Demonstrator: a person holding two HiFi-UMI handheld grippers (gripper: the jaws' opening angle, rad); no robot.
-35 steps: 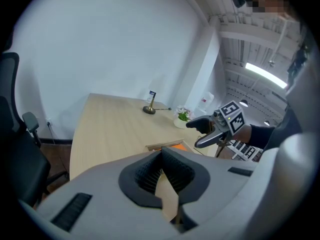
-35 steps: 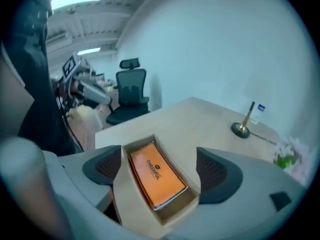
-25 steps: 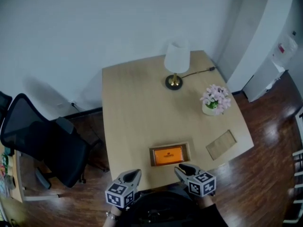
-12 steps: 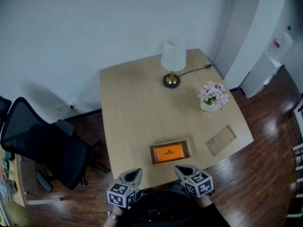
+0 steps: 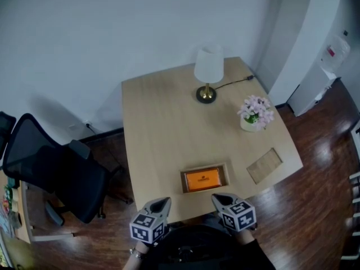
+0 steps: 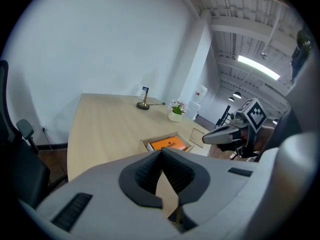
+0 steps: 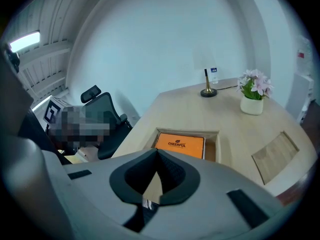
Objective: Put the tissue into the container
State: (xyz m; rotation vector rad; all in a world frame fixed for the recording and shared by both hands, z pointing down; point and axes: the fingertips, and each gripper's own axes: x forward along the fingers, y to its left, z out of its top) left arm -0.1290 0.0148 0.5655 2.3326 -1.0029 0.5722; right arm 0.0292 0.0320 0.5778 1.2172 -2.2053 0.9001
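Observation:
An orange tissue pack (image 5: 203,179) lies inside a shallow wooden container (image 5: 205,167) near the front edge of the light wooden table (image 5: 163,128). Both grippers hover at that edge, short of the container. My left gripper (image 5: 163,200) is at its front left and my right gripper (image 5: 218,197) at its front right. In the left gripper view the jaws meet at the tips (image 6: 161,151) with nothing between them. The right gripper (image 7: 158,151) is likewise shut and empty, and the pack (image 7: 180,144) lies just beyond it.
A flat wooden lid (image 5: 264,165) lies right of the container. Behind stand a potted pink flower (image 5: 255,112) and a white table lamp (image 5: 208,72) with its cable. A black office chair (image 5: 56,176) stands left of the table on the dark wooden floor.
The head view has shifted slightly. Both grippers stay at the table's front edge, and the pack and container have not moved.

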